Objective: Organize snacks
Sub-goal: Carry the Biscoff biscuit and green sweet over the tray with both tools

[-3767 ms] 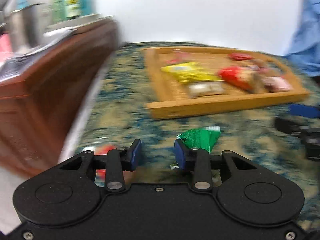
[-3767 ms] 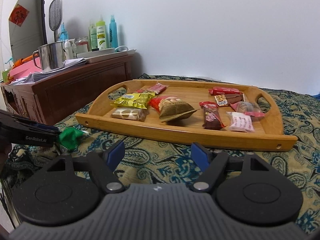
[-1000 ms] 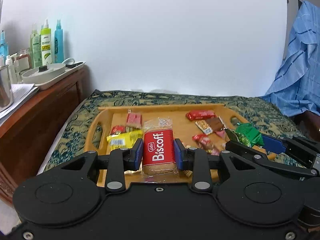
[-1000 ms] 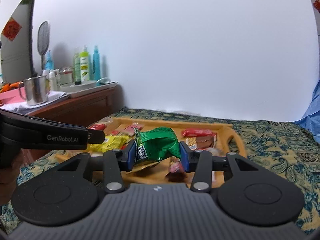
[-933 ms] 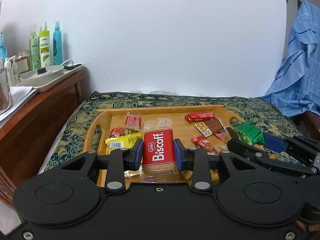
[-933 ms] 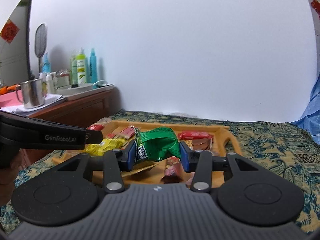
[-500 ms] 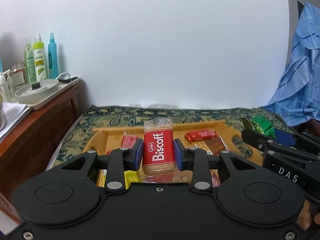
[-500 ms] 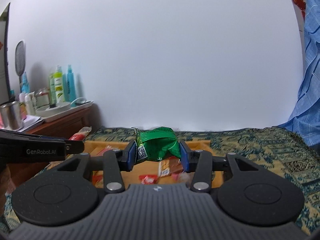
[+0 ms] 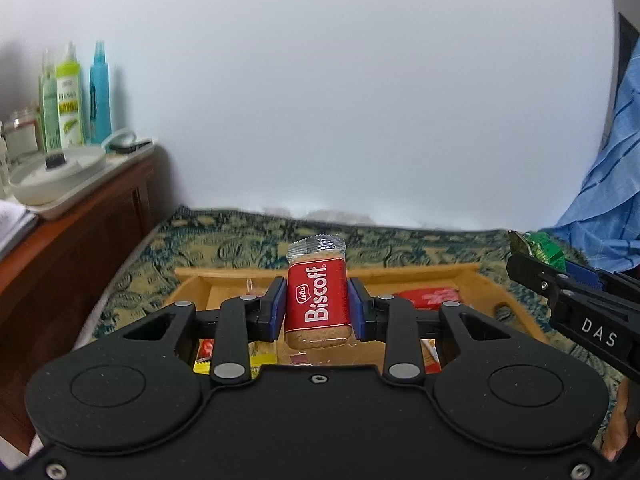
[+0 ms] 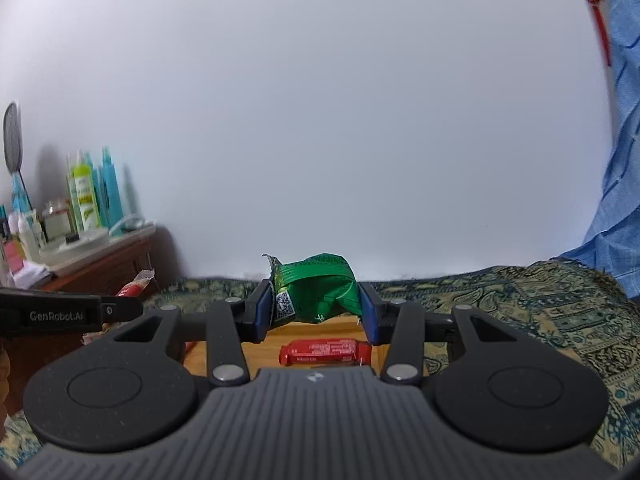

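Against a bare white wall, above the wooden tray (image 9: 484, 280) on the patterned bedspread (image 10: 540, 308), the left gripper (image 9: 317, 309) clamps a biscuit packet (image 9: 318, 300) while the right gripper (image 10: 316, 310) pinches a green snack bag (image 10: 320, 290), both apparently poised for placing in the tray.

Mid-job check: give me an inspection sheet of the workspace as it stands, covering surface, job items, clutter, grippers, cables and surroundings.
Surface: patterned cloth under a wooden tray.
Job's things: Biscoff packet and green snack bag both held above the tray; red snack bar and other wrappers lie in the tray.
Clutter: nothing seen on the cloth.
Grippers: left gripper shut on the Biscoff packet; right gripper shut on the green snack bag.
Cables: nothing seen.
Surroundings: wooden cabinet with spray bottles at left; blue fabric at right; plain white wall.
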`<state>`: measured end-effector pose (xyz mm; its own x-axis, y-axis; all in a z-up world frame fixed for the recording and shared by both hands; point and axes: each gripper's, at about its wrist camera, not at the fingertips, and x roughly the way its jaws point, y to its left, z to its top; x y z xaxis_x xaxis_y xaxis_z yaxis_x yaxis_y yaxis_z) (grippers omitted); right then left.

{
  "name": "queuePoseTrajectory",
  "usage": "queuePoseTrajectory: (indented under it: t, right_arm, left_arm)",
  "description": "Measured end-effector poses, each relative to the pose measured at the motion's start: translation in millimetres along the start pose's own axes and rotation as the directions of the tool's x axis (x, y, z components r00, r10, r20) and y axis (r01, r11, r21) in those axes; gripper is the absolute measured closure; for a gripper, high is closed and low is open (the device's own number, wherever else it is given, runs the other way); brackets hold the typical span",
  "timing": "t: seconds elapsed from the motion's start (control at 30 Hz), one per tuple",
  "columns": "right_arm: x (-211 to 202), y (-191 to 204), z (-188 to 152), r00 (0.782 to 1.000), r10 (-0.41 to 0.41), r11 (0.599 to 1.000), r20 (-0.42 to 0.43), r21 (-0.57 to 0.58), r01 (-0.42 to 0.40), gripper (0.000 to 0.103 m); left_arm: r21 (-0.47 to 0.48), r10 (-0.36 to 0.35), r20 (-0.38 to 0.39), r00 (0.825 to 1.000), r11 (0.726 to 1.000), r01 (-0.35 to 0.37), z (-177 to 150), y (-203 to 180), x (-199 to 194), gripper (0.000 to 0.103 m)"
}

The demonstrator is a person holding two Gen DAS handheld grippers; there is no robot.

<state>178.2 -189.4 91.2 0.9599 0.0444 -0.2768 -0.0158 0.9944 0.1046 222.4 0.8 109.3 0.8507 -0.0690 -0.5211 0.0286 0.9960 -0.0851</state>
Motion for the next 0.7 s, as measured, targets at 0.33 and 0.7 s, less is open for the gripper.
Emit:
queuePoseTrajectory:
  t: [0.33,0.7]
  right_arm:
    - [33,5,-28,0.981,0.040,0.998,-0.192,-0.036,-0.048,0.055]
    - [43,8,-42,0.957,0.029,0.998,-0.287,-0.047,-0.045,0.055]
  left_arm:
    - [0.013,0.023,-0.110,0.994,1.000,-0.022,-20,-3,41,0.072]
    - [0.033,0.048,-0.180,0.982,0.999,-0.042,-33,-7,58,0.072]
